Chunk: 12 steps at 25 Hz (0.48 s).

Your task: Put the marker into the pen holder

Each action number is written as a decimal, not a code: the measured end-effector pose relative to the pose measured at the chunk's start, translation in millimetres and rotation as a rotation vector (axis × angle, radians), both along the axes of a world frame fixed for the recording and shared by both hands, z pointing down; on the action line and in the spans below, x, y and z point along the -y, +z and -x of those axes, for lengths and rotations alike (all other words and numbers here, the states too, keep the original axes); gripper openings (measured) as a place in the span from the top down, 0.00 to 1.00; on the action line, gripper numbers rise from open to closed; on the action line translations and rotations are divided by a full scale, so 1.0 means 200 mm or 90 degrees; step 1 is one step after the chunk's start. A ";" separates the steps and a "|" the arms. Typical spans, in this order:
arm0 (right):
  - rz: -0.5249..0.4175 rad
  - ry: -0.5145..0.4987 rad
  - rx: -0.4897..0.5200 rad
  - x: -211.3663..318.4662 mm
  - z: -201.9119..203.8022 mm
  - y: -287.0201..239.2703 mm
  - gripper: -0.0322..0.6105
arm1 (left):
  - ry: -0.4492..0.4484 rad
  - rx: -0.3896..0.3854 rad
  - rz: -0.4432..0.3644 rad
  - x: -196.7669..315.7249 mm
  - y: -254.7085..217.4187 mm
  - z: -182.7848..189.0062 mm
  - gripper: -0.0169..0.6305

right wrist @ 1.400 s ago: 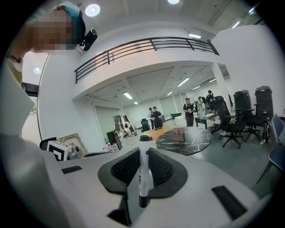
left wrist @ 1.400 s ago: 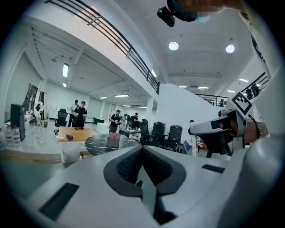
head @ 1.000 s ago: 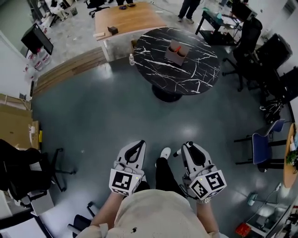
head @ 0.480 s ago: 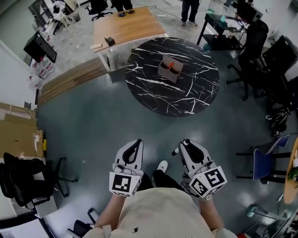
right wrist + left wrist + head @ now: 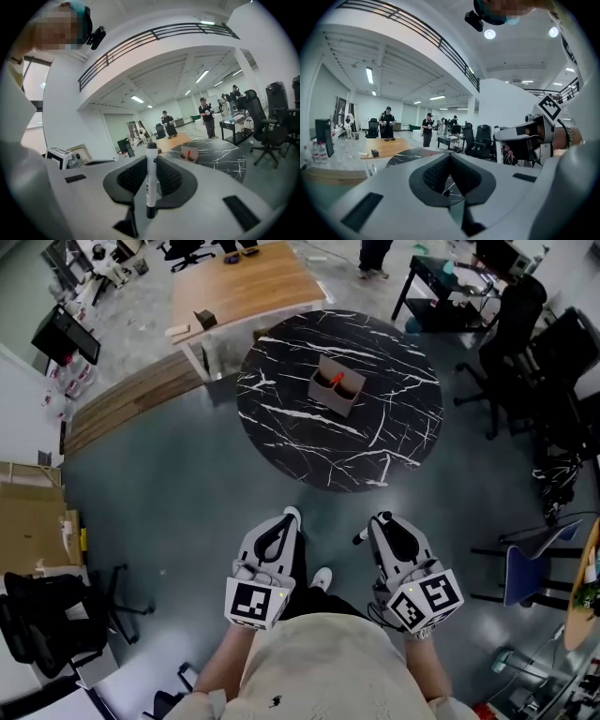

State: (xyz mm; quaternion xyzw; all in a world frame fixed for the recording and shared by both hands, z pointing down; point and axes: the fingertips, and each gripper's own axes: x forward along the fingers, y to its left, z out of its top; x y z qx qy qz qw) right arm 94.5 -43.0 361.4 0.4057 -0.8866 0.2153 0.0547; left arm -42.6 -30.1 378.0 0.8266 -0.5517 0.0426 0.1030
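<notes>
The right hand-held gripper point(image 5: 151, 174) is clamped on the marker point(image 5: 151, 180), which stands upright between its jaws, while the left hand-held gripper point(image 5: 450, 161) is closed on nothing. The pen holder point(image 5: 336, 386) sits near the middle of the round worktop point(image 5: 281, 401), well apart from both. So the grasp looks done; the approach and drop-in are left.

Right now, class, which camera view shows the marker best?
The right gripper view: the marker stands close up, white barrel and black cap, clamped upright between the jaws. The head view shows only a small dark end beside the right gripper. The left gripper view does not show it.
</notes>
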 end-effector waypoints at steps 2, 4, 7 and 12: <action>0.008 0.020 -0.009 0.14 0.00 0.03 0.84 | 0.013 -0.012 0.002 0.15 0.03 0.01 0.96; 0.015 0.042 -0.015 0.28 0.03 0.05 0.84 | 0.028 -0.018 0.004 0.31 0.05 0.04 0.96; 0.011 0.073 -0.030 0.55 0.08 0.07 0.84 | 0.049 -0.011 0.019 0.58 0.11 0.12 0.96; 0.002 0.115 -0.045 0.96 0.18 0.07 0.84 | 0.089 -0.033 0.036 0.99 0.16 0.20 0.96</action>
